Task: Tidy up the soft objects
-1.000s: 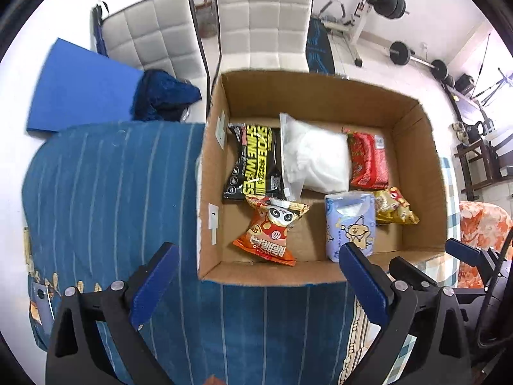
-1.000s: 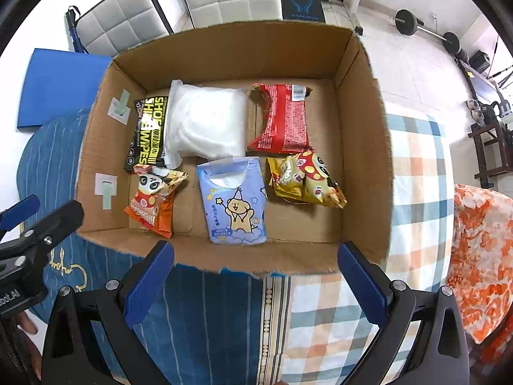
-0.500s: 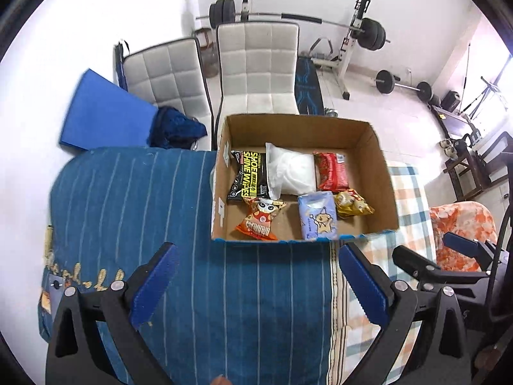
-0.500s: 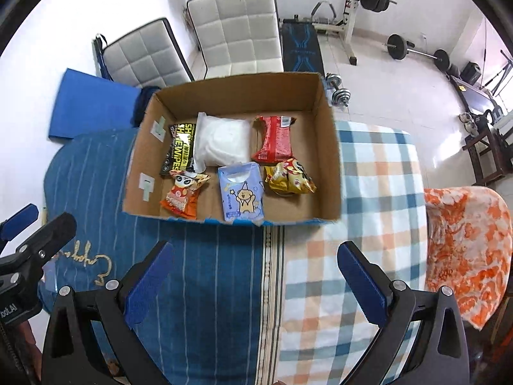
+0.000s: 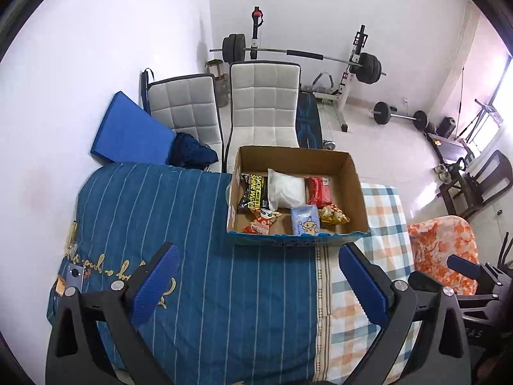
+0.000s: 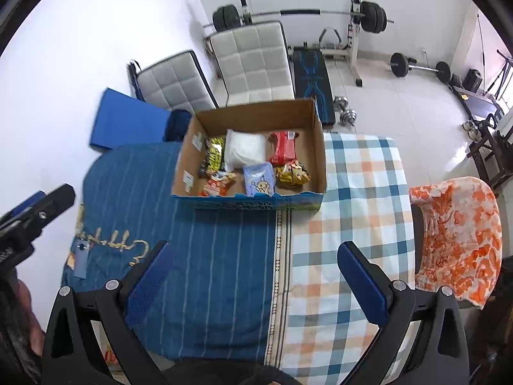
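Note:
A cardboard box (image 5: 358, 192) (image 6: 319, 147) stands at the far side of the table. It holds several soft packs: a black and yellow wipes pack (image 5: 255, 191), a white pouch (image 5: 287, 189), a red pack (image 5: 317, 190), an orange snack bag (image 5: 263, 221), a light blue tissue pack (image 5: 305, 221) and a gold snack bag (image 5: 332, 215). My left gripper (image 5: 258, 284) is open and empty, well back from the box. My right gripper (image 6: 255, 277) is open and empty, also well back.
The table has a blue striped cloth (image 5: 192, 240) on the left and a checked cloth (image 6: 352, 208) on the right. Two white chairs (image 5: 263, 102) stand behind the table. An orange patterned chair (image 6: 458, 234) is at the right. Gym weights stand by the far wall.
Both grippers have pulled back and up from the box, which now looks much smaller. Both stayed open and empty. The packs in the box have not moved.

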Tool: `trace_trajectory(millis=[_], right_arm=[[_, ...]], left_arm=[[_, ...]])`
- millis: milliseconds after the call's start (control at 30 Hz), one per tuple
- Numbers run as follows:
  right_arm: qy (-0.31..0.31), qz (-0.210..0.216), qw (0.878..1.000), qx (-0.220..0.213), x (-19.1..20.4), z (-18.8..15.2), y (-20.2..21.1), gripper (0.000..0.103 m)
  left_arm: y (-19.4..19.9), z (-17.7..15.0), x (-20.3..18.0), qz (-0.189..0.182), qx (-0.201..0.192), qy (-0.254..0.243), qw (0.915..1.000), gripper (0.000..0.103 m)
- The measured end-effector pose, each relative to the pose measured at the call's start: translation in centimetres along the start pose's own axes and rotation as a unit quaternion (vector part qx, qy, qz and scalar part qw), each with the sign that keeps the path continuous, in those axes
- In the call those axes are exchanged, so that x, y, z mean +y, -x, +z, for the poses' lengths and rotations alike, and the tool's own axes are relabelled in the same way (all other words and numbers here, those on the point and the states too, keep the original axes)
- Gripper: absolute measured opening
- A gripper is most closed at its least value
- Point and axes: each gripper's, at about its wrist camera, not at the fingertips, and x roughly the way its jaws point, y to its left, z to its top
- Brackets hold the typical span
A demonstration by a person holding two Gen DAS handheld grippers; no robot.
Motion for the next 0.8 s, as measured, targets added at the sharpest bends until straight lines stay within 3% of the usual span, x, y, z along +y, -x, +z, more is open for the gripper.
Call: trace_trajectory(millis=[300, 800], right_arm=[[0.011, 0.006, 0.999, -0.035, 1.2, -2.3, 6.6, 0.103], [0.022, -0.018, 0.996, -0.082, 1.7, -2.6, 11.6, 0.103]], left_arm=[[3.9, -1.9, -0.7, -0.007, 0.006, -0.004, 0.9999, 0.102], [7.1, -2.5, -1.7, -0.003, -0.029, -0.012, 0.9995, 0.102]])
